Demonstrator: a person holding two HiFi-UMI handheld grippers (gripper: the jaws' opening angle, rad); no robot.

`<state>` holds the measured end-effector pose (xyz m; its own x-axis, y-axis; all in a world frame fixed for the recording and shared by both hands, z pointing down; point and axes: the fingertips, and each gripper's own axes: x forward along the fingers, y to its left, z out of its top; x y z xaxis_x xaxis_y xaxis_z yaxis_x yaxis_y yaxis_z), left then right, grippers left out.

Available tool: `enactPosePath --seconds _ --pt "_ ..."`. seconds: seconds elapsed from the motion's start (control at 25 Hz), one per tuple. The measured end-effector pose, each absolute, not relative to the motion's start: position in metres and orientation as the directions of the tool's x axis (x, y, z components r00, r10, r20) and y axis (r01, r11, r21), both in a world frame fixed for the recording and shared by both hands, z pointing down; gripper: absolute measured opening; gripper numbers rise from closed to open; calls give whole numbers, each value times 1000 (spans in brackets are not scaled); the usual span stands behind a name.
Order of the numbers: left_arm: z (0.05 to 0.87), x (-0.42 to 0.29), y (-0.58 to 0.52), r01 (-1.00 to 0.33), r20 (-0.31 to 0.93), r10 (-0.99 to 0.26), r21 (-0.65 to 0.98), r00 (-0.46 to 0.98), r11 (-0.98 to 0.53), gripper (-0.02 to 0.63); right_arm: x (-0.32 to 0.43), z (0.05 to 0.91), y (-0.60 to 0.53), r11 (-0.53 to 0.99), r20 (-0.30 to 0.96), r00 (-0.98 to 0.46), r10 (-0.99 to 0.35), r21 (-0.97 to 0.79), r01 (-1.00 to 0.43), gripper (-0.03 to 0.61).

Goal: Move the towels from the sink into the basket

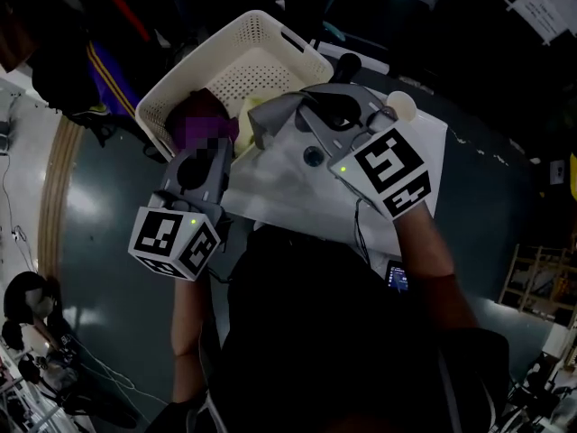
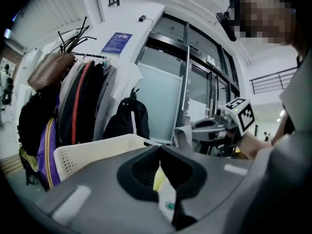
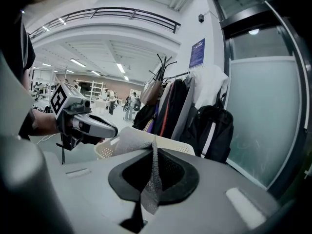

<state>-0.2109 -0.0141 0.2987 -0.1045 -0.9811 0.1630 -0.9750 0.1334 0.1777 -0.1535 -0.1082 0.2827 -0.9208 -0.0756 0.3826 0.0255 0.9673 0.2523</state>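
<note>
The white perforated basket (image 1: 270,57) stands just beyond both grippers. My right gripper (image 1: 302,108) is shut on a grey towel (image 1: 270,120) that hangs over the basket's near rim. In the right gripper view the grey towel (image 3: 135,140) runs out from between the closed jaws toward the basket (image 3: 172,145). My left gripper (image 1: 212,152) is at the basket's left side. Its jaws pinch a pale yellow towel (image 2: 159,178), with the basket (image 2: 97,152) ahead on the left. The sink is hidden.
A white counter (image 1: 297,188) lies under the grippers. Behind the basket stands a coat rack (image 2: 78,101) with jackets and bags, beside a glass door (image 2: 161,101). Grey floor (image 1: 99,242) stretches to the left.
</note>
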Motion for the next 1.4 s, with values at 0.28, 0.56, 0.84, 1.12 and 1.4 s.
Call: enactPosePath --seconds 0.28,0.56,0.84,1.12,1.4 --pt "299 -234 16 -958 168 -966 180 -194 224 5 -192 270 -83 959 333 -943 -4 269 91 8" --pt "301 -254 42 -936 174 -945 178 -276 305 5 -222 269 -61 952 305 -950 69 265 154 8" --pt "306 -264 57 -916 184 -929 188 -323 355 5 -250 288 -45 923 342 -932 120 306 231 9" --pt "314 -272 63 -903 194 -919 203 -342 379 5 -269 315 -27 886 411 -896 168 336 320 14" --pt "317 -275 65 -900 200 -918 210 -343 383 5 -277 332 -21 885 460 -865 200 294 361 88"
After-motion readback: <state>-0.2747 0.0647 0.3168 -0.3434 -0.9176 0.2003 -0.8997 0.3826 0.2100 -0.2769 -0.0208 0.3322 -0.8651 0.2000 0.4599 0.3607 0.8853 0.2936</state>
